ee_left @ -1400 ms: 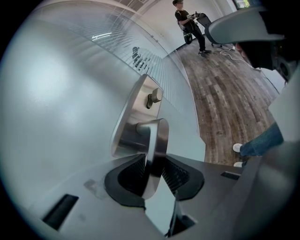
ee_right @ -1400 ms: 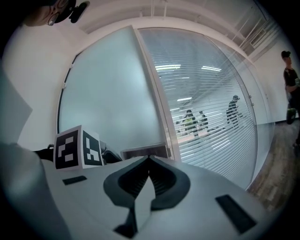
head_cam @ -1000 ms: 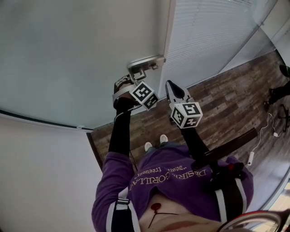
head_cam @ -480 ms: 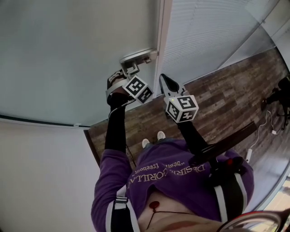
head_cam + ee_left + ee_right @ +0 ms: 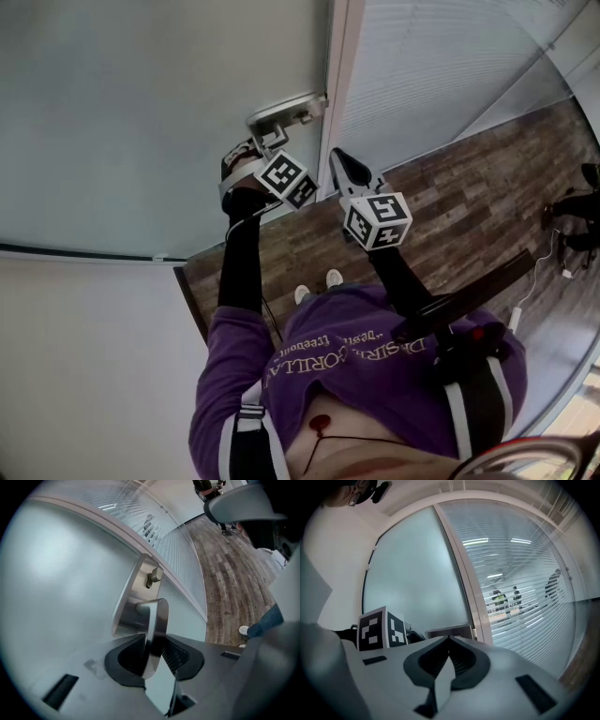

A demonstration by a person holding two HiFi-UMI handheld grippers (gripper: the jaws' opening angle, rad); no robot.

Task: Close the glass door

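Left gripper view: handle (image 5: 157,620) long axis runs 12-to-6, free end at 6. It sits on door (image 5: 141,112) by its 3 o'clock edge, just beside frame (image 5: 342,56). Floor (image 5: 450,216) open at 4. Left gripper (image 5: 154,653) clamped on handle. Right gripper (image 5: 449,641) clenched, empty, near frame.

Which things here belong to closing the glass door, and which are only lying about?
Belong: glass door; lever handle; left gripper, shut on it.
Only around: right gripper, shut and empty; window blinds; white cable on the wooden floor.
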